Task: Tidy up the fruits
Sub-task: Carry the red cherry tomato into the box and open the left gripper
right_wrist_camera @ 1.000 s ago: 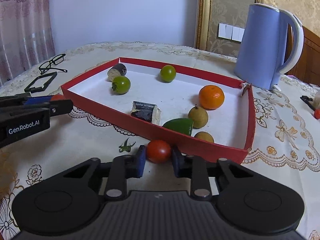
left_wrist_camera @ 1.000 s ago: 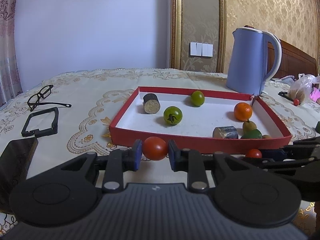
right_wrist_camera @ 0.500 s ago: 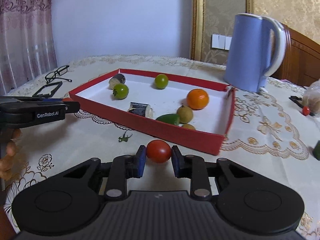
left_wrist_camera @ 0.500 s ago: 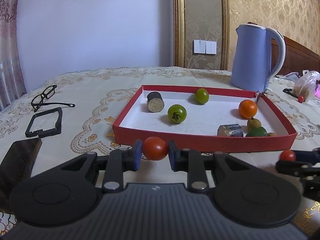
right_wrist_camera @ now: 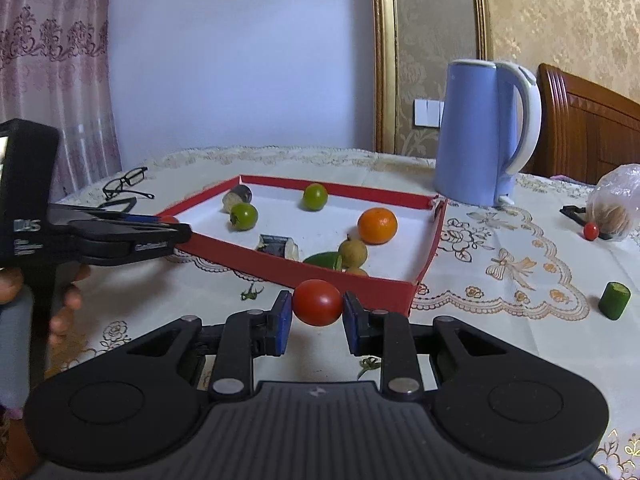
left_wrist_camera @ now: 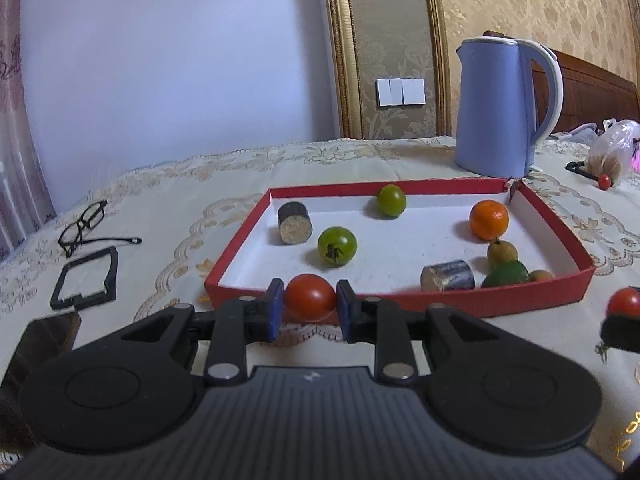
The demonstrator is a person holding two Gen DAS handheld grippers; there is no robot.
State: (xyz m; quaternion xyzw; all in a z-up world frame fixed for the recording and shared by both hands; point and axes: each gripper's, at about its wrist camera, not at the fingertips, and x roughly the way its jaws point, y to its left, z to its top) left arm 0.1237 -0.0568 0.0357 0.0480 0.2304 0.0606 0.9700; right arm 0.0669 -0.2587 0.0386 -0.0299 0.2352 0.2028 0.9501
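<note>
My left gripper (left_wrist_camera: 310, 310) is shut on a red tomato (left_wrist_camera: 310, 297), held above the cloth just before the near wall of the red tray (left_wrist_camera: 532, 300). My right gripper (right_wrist_camera: 317, 316) is shut on a second red tomato (right_wrist_camera: 318, 302), near the tray's right front corner (right_wrist_camera: 412, 292). In the tray lie two green tomatoes (left_wrist_camera: 337, 246) (left_wrist_camera: 391, 200), an orange (left_wrist_camera: 489, 220), two dark cut stalk pieces (left_wrist_camera: 294, 223), a green fruit (left_wrist_camera: 505, 274) and small brown fruits (left_wrist_camera: 502, 252). The right tomato shows at the left wrist view's edge (left_wrist_camera: 624, 302).
A blue kettle (left_wrist_camera: 504, 106) stands behind the tray. Glasses (left_wrist_camera: 84, 222), a black frame (left_wrist_camera: 86, 278) and a dark phone (left_wrist_camera: 40, 340) lie left. A plastic bag (right_wrist_camera: 618, 208), small red fruit (right_wrist_camera: 591, 231) and green cut piece (right_wrist_camera: 614, 300) lie right. Green stems (right_wrist_camera: 251, 292) lie on the cloth.
Both grippers have risen and pulled back from the tray's front wall, each still holding its tomato. The tray sits farther and lower in both views.
</note>
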